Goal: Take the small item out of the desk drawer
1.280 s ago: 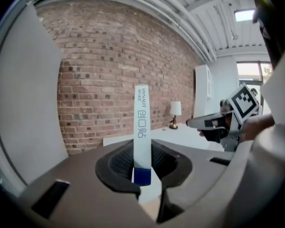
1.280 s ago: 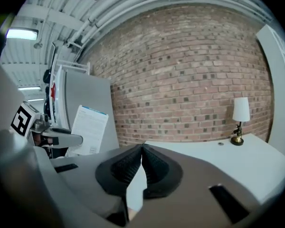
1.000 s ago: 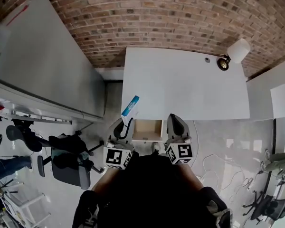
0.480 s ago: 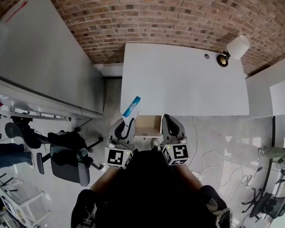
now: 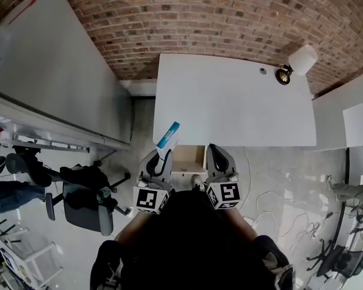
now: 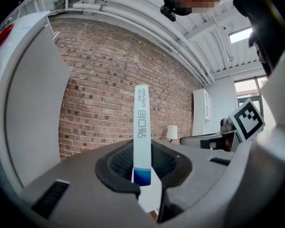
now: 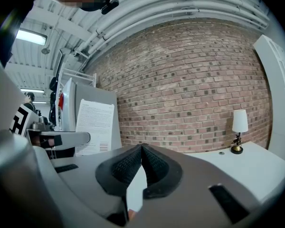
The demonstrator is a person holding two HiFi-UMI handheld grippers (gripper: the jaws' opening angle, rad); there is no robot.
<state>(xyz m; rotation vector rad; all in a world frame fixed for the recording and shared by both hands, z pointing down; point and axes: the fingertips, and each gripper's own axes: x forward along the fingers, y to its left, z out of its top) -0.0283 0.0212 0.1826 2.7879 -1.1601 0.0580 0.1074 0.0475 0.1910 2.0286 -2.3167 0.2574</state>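
A slim white box with a blue end [image 5: 167, 136] sticks up from my left gripper [image 5: 162, 156], which is shut on its lower part. In the left gripper view the box [image 6: 141, 127] stands upright between the pads [image 6: 118, 163] of that gripper [image 6: 145, 175]. The wooden desk drawer [image 5: 188, 159] is partly open under the white desk's [image 5: 230, 107] near edge, between both grippers. My right gripper [image 5: 213, 154] sits at the drawer's right side. In the right gripper view it [image 7: 141, 158] is shut with nothing between its pads.
A white-shaded lamp [image 5: 301, 62] stands at the desk's far right corner, against the brick wall. A grey partition [image 5: 48, 83] runs along the left. A black office chair [image 5: 88, 204] stands on the floor to my left. Cables [image 5: 284, 213] lie on the floor at the right.
Both grippers have shifted a little toward the desk, and the drawer shows less of its inside than a second ago. The box stays in the left gripper.
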